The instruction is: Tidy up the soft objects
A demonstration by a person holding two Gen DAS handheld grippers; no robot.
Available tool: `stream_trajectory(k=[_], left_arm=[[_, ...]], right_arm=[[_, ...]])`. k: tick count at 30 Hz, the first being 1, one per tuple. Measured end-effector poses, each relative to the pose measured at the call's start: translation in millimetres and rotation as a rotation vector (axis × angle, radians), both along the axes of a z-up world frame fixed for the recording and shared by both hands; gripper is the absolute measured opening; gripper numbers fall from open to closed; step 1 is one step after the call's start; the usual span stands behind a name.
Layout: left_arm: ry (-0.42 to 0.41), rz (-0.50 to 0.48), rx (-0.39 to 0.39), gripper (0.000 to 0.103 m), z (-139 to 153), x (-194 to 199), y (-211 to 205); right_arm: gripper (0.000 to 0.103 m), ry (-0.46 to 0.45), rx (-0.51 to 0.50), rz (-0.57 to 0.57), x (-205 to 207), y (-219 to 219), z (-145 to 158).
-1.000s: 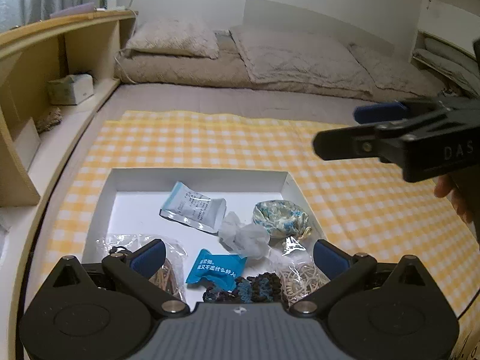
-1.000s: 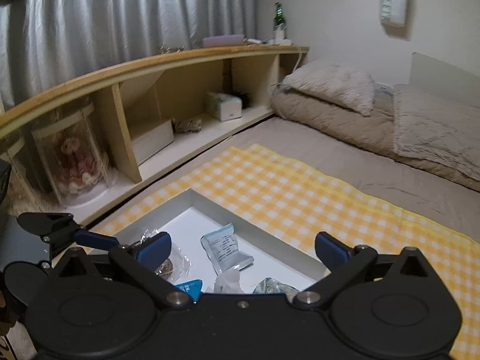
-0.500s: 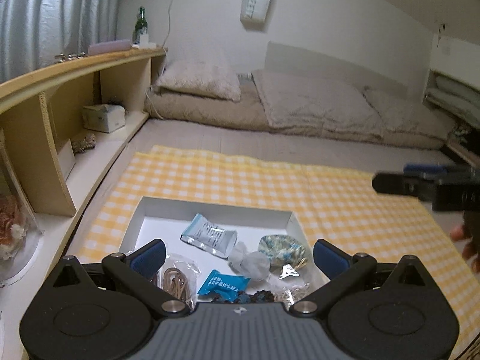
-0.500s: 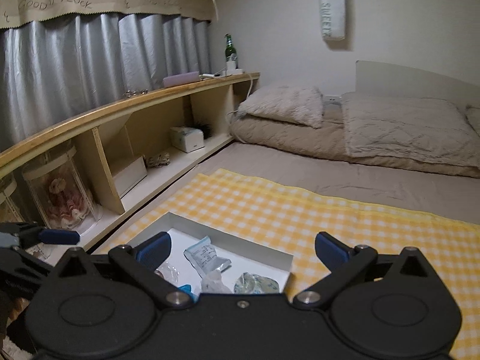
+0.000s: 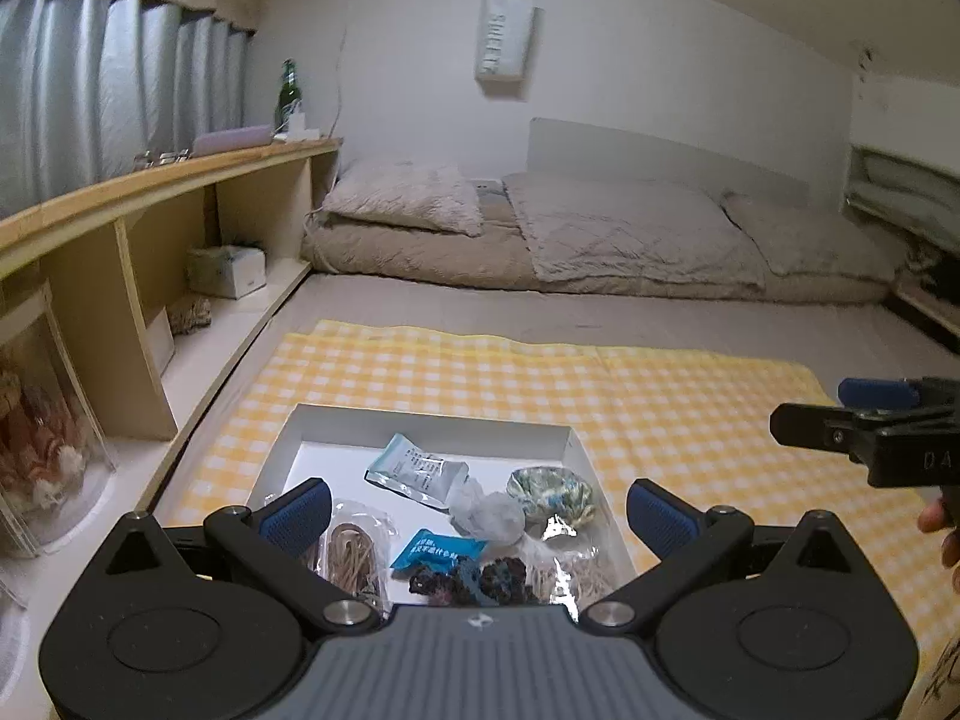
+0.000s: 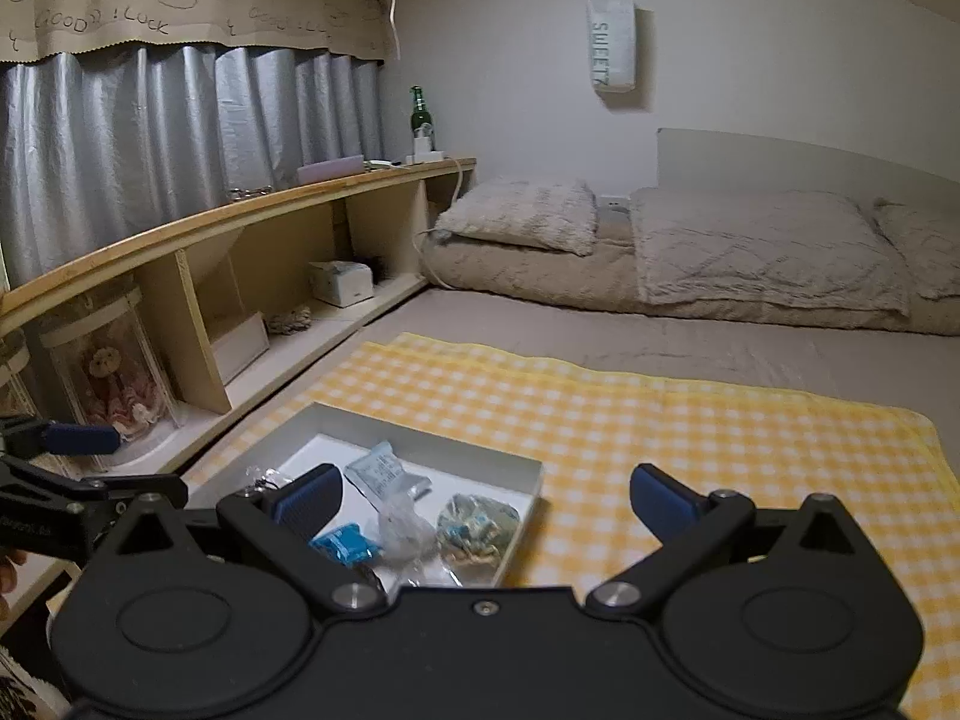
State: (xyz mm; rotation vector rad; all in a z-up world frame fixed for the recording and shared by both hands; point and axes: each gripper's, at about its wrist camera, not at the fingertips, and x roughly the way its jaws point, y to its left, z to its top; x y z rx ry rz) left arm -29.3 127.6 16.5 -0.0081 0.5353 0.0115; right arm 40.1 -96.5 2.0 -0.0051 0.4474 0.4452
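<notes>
Shallow white box (image 5: 564,441) on yellow checked cloth (image 5: 660,396), holding pale pouch (image 5: 417,477), blue packet (image 5: 438,547), patterned scrunchie perhaps (image 5: 552,493)

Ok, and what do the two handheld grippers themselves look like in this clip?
Both look alike. The left gripper has a matte black body with two round discs, silver pivot screws, a ribbed grey centre plate, and two black fingers tipped with ribbed blue pads. The right gripper has the same black linkage and blue pads, with an all-black centre. Seen side-on, it carries pale lettering starting "DA". No cables or sleeves show.
</notes>
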Motion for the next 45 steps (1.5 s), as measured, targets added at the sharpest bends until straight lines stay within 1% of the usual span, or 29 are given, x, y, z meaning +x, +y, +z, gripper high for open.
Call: stream_trajectory(k=[3, 5, 12, 19, 23, 33, 45], left_arm=[[-0.004, -0.005, 0.039, 0.103, -3, -9, -9], [-0.009, 0.001, 0.048, 0.103, -4, -14, -11], [-0.023, 0.03, 0.056, 0.103, -11, -31, -11], [-0.029, 0.057, 0.055, 0.103, -15, -40, -8], [-0.035, 0.054, 0.064, 0.103, -15, -43, -10], [-0.034, 0.023, 0.078, 0.103, -17, -46, -17], [-0.021, 0.021, 0.081, 0.103, -19, -45, -17]], right_arm=[[0.103, -0.021, -0.013, -0.024, -12, -3, -4], [0.103, -0.022, -0.006, -0.037, -18, -7, -6], [0.103, -0.025, -0.001, -0.069, -37, -15, -13], [0.103, -0.014, -0.015, -0.062, -51, -14, -21], [0.103, -0.019, -0.034, -0.057, -58, -12, -26], [0.103, -0.024, -0.033, -0.087, -66, -13, -31], [0.103, -0.027, -0.039, -0.09, -67, -12, -31]])
